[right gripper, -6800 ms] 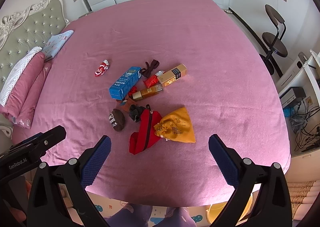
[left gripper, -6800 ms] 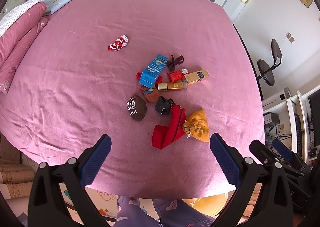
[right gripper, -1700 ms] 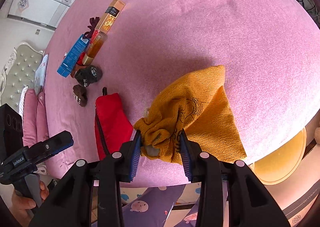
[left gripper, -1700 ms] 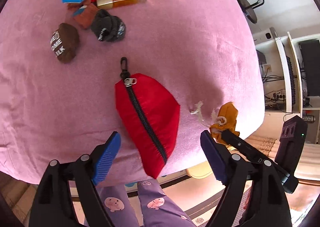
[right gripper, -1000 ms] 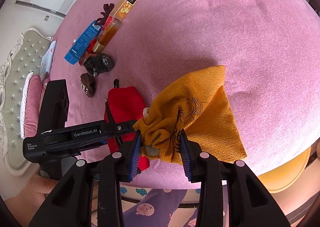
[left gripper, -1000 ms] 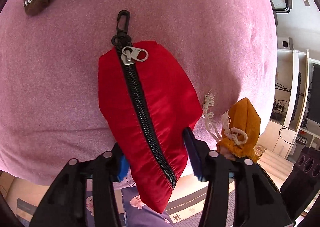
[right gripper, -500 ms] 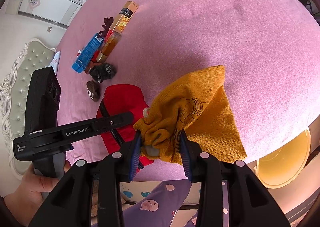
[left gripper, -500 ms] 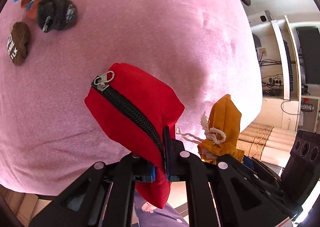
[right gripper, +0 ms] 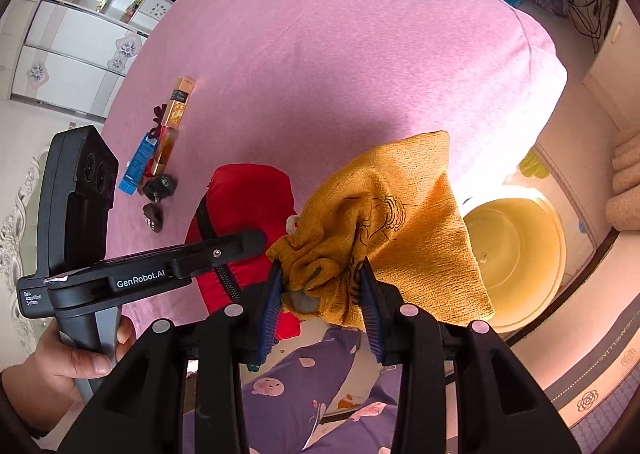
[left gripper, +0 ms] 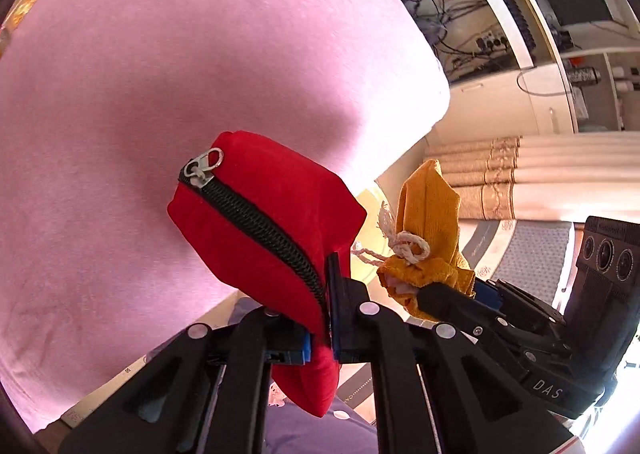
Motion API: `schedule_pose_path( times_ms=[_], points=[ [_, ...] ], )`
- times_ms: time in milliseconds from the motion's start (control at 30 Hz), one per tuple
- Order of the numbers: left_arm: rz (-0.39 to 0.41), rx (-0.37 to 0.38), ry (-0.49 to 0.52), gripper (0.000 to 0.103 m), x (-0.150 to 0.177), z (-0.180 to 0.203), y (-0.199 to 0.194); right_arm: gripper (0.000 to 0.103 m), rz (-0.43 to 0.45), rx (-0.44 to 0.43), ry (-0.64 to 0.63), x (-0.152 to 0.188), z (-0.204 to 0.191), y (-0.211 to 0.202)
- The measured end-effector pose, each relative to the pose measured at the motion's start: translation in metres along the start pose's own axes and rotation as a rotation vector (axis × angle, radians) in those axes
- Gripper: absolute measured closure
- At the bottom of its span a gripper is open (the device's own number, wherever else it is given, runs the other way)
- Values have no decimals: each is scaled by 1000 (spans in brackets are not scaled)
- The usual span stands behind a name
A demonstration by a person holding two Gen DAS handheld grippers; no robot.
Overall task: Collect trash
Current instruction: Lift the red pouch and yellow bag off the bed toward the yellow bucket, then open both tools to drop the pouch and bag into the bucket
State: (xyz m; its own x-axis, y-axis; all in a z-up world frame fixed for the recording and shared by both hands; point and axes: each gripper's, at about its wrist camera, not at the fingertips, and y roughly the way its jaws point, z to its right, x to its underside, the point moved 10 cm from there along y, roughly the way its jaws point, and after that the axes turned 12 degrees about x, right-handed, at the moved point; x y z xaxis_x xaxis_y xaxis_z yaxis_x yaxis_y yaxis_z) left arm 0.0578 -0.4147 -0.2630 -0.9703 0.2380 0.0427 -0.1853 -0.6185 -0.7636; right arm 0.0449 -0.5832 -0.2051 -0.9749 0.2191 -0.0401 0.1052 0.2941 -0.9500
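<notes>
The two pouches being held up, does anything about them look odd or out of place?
Nothing looks damaged. The left gripper pinches the red zip pouch near one end, so it sticks up crooked, zip closed. The right gripper clamps the yellow drawstring bag at its bunched, tied neck. A yellow bin stands on the floor beside the bed.

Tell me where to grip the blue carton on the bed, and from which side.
Grip the blue carton across its narrow width, near mid-length, coming down from above with the jaws set across its long axis. It lies flat, long and slim. The amber bottle crowds one long side, so lead in from its free outer side. Both grippers are full now.
</notes>
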Motion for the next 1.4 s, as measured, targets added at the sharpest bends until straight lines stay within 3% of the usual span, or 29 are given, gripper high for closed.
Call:
schedule_pose_path(
  times_ms=[233, 433, 500, 567, 667, 900, 1000, 1400],
  points=[
    [-159, -17, 134, 96, 32, 59, 93, 67, -22, 35, 124, 32, 93, -7],
    [-243, -45, 215, 91, 40, 86, 151, 64, -41, 48, 168, 45, 140, -8],
    [-260, -79, 263, 45, 40, 93, 162, 59, -51, 36, 197, 48, 150, -9],
    [-261, -101, 297, 34, 38, 96, 168, 56, -59, 32, 231, 52, 161, -9],
    [-283, -112, 308, 33, 37, 101, 176, 55, -62, 35, 261, 54, 175, -10],
    [-249, -115, 248, 31, 32, 90, 166, 54, -61, 17, 272, 56, 176, -7],
    [-236, -113, 219, 31, 32, 80, 156, 38, -90, 31, 266, 55, 173, 4],
    [-158, -75, 147, 31, 23, 55, 114, 40, -53, 17, 211, 34, 127, -12]
  ],
)
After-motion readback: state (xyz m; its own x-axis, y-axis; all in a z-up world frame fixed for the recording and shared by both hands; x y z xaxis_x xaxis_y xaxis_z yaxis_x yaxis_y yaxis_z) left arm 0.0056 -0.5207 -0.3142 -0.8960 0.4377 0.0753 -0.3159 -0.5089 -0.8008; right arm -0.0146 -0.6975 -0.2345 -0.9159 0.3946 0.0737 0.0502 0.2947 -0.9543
